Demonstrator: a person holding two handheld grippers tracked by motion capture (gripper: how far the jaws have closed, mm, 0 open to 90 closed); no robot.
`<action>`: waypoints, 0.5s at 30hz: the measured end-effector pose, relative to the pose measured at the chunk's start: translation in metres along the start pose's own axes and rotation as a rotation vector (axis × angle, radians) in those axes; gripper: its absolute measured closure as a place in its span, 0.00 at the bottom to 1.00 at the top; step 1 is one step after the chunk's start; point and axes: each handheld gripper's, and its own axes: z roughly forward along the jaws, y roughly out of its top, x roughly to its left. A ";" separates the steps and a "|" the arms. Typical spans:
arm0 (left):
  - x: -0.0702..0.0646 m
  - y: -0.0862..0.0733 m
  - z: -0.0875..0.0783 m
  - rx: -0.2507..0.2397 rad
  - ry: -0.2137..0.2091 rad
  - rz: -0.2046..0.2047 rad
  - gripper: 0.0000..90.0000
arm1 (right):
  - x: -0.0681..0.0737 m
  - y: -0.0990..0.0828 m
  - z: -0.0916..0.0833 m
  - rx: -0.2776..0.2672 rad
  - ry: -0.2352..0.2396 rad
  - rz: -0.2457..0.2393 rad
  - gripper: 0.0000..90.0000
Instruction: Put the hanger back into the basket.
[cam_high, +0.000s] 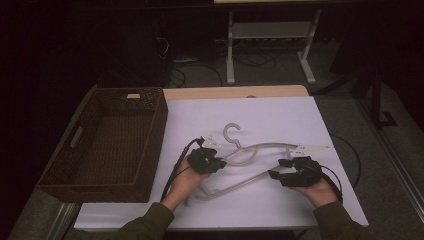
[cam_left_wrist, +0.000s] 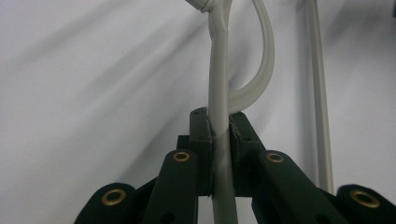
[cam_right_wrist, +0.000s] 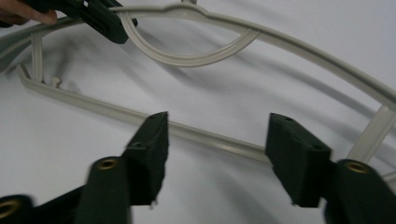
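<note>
The hanger (cam_high: 260, 160) lies flat on the white counter (cam_high: 280, 210), near the middle, hook (cam_high: 231, 134) pointing far. The left tongs (cam_high: 216, 162) are clamped tight on its upper arm near the neck; the left gripper view shows the pads pinching the grey bar (cam_left_wrist: 219, 140) with no gap. The right tongs (cam_high: 276, 174) stand apart and hold nothing: in the right gripper view the lower bar (cam_right_wrist: 205, 135) runs behind the gap between the jaws, untouched.

The risk, as I judge it, is that the hanger now hangs on one narrow grip, well off centre. If the left hand lifts, the long right end could swing down, twist in the pads or slip out. The right tongs, closing from here, could also nudge the thin bar aside rather than catch it.

The high view gives the whole layout, including the basket (cam_high: 107, 145) at the left and the clip (cam_high: 312, 148) at the hanger's right end. The left gripper view alone proves the pinch; the right gripper view alone makes plain the space between its jaws and the bar.
</note>
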 end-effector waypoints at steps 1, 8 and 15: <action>0.000 0.000 -0.001 -0.004 0.000 -0.008 0.92 | 0.001 0.000 -0.002 -0.010 0.002 -0.005 0.36; -0.001 0.007 -0.015 -0.012 0.005 -0.015 0.92 | 0.007 -0.013 -0.014 -0.069 -0.019 -0.029 0.21; 0.003 0.017 -0.032 -0.018 0.029 -0.022 0.92 | 0.008 -0.022 -0.025 -0.107 -0.029 -0.006 0.15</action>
